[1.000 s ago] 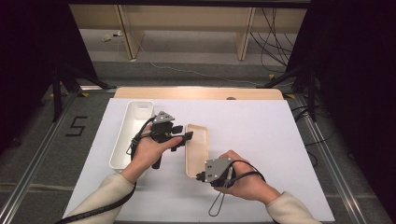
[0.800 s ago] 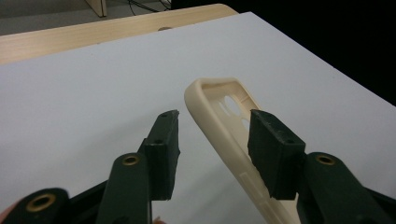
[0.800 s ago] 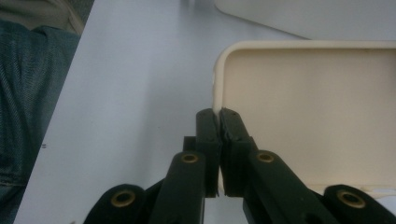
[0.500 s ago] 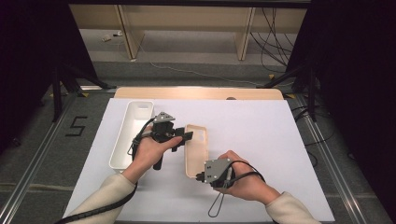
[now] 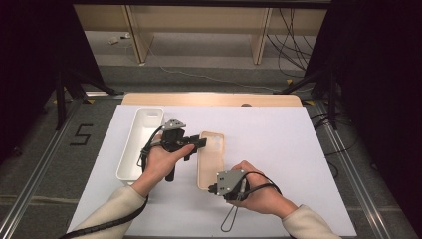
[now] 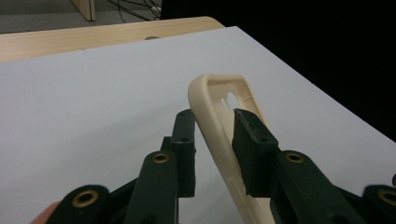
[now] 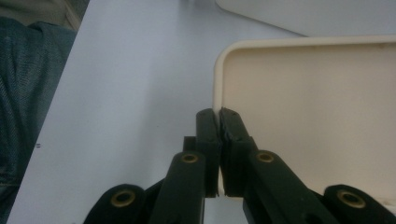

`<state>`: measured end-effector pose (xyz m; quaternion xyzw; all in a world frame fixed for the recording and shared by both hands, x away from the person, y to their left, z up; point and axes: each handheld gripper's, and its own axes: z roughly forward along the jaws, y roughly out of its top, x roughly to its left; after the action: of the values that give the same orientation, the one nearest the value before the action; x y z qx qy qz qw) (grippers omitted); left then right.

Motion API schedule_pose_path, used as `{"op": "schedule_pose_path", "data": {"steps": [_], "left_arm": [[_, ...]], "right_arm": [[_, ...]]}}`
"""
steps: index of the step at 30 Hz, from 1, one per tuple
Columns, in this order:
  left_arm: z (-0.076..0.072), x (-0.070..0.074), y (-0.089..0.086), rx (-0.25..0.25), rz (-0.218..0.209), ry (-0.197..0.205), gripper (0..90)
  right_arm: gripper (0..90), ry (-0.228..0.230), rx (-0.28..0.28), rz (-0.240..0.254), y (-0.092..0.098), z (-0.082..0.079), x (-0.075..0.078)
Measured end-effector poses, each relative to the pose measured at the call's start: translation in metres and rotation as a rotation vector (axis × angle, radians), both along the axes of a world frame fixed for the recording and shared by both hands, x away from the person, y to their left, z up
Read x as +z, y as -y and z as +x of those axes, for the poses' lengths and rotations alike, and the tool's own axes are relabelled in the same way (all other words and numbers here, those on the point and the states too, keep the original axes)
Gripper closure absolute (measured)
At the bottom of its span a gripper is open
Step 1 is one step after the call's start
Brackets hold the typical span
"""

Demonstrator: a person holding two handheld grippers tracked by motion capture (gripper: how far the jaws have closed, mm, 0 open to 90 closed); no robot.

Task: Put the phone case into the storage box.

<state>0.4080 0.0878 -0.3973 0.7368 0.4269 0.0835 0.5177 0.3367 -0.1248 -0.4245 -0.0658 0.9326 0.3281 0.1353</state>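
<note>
One cream phone case held at both ends on the white bench.

We see one phone case [image 5: 211, 158] lying in the middle of the bench [image 5: 278, 149], with one white tray [image 5: 142, 142] to its left. Our left gripper [image 6: 212, 140] has its fingers around the far left edge of the case; they have just been closing and now stand narrow, one finger [image 6: 252, 140] inside touching the wall. Our right gripper [image 7: 218, 123] pinches the near edge, fingers almost together.
</note>
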Motion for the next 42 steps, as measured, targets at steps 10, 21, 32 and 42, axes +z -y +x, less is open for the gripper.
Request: {"op": "schedule_pose_path", "data": {"steps": [10,21,32,42], "left_arm": [[-0.005,0.004,0.002,-0.012,-0.064,0.014,77.5],[-0.014,0.015,0.006,-0.058,-0.025,0.146,82.5],[-0.014,0.019,-0.001,-0.034,-0.001,0.229,82.4],[-0.015,0.021,-0.005,-0.029,0.005,0.26,82.3]], "right_arm": [[88.3,0.006,-0.01,-0.006,-0.002,0.0,-0.003],[72.8,-0.017,-0.063,0.048,-0.001,0.002,-0.004],[49.5,-0.069,-0.158,0.17,0.008,0.008,0.003],[34.3,-0.102,-0.21,0.24,0.016,0.01,0.005]]}}
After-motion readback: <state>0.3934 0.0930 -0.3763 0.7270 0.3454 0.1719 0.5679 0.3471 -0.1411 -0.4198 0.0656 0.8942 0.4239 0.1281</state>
